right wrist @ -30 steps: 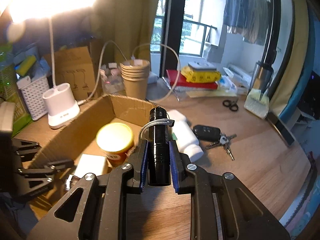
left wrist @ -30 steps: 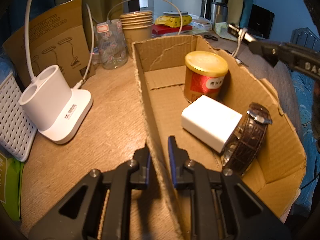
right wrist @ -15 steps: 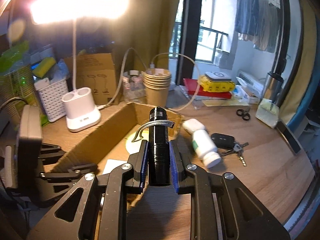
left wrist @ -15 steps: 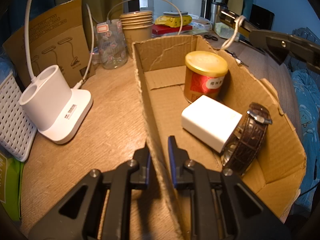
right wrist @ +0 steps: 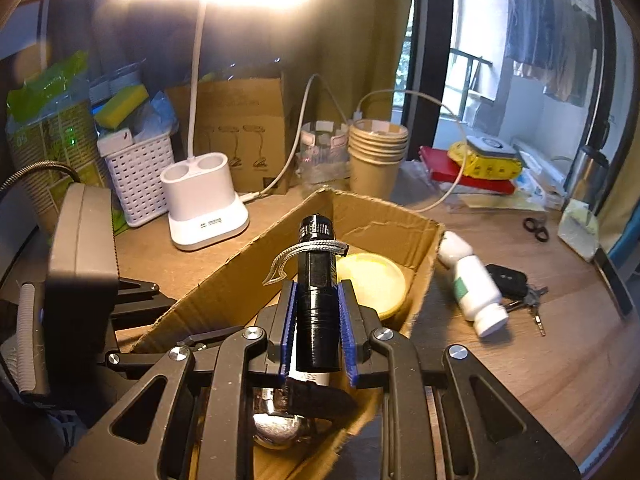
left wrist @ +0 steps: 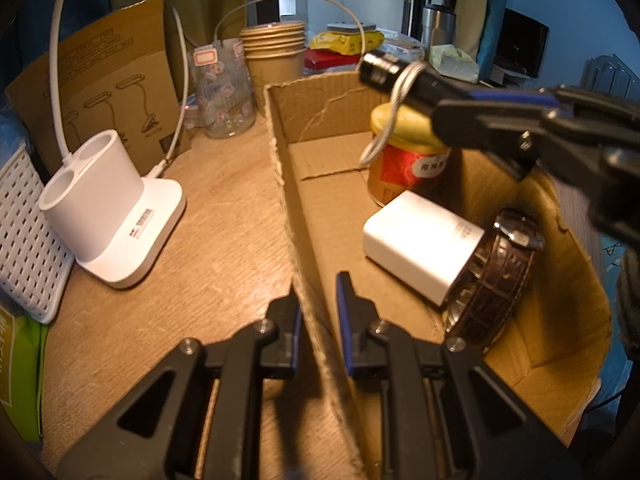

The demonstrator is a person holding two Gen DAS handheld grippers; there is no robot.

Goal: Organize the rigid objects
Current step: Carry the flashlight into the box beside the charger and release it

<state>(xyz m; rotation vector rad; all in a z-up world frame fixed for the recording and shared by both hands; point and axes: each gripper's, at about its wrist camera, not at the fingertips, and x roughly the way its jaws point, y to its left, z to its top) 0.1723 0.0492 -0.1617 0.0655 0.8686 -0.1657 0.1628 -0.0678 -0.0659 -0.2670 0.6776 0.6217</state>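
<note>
My left gripper (left wrist: 318, 300) is shut on the near left wall of an open cardboard box (left wrist: 296, 208). Inside the box are a gold-lidded red jar (left wrist: 404, 160), a white block (left wrist: 420, 246) and a brown leather watch (left wrist: 500, 276). My right gripper (right wrist: 318, 320) is shut on a black flashlight (right wrist: 318, 280) with a grey wrist cord, held above the box. In the left wrist view the flashlight (left wrist: 400, 74) hangs over the jar. A white pill bottle (right wrist: 476, 284) and car keys (right wrist: 512, 284) lie on the table right of the box.
A white lamp base (left wrist: 108, 208) and white basket (left wrist: 20, 232) stand left of the box. Stacked paper cups (left wrist: 274, 56), a glass jar (left wrist: 222, 88) and a flat carton (left wrist: 100, 80) stand behind. Scissors (right wrist: 536, 228) lie far right.
My right gripper has carried the flashlight left, from beside the box to over its inside above the jar. The left gripper has stayed on the box wall.
</note>
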